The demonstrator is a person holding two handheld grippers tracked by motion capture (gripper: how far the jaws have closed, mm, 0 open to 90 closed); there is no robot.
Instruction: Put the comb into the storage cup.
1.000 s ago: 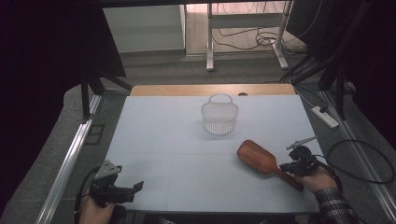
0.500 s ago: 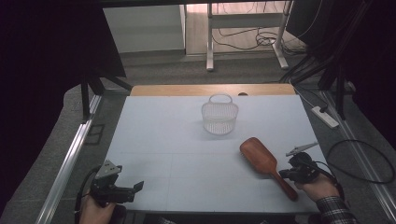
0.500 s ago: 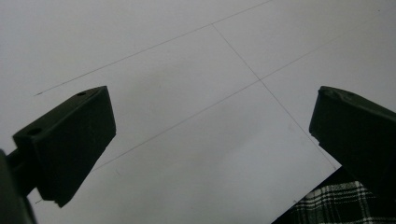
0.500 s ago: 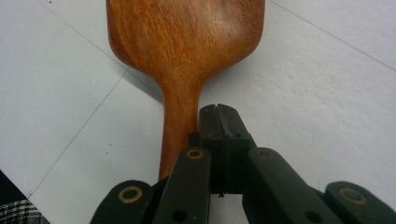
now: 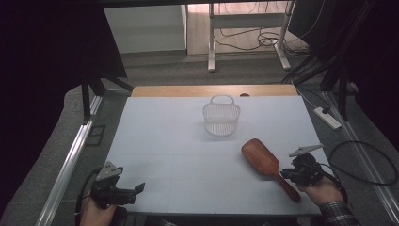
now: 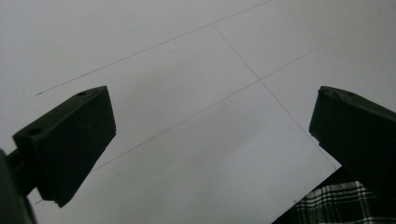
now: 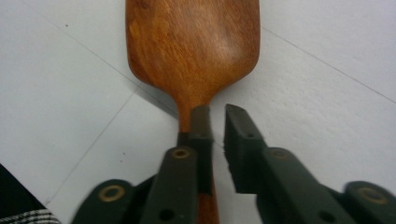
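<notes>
The wooden hairbrush (image 5: 263, 161) lies flat on the white table (image 5: 179, 141), right of centre. Its long axis runs diagonally: head toward the basket (image 5: 221, 120), handle toward the right gripper (image 7: 215, 123), whose jaws have just been opening, narrowly parted above the handle. The left gripper (image 6: 210, 135) jaws are spread wide, with nothing between them.

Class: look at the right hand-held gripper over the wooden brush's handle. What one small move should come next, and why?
Probably lift the right hand-held gripper clear. Its jaws have just been opening, a narrow gap shows between them, and the wooden brush lies flat on the table, seemingly released.
</notes>
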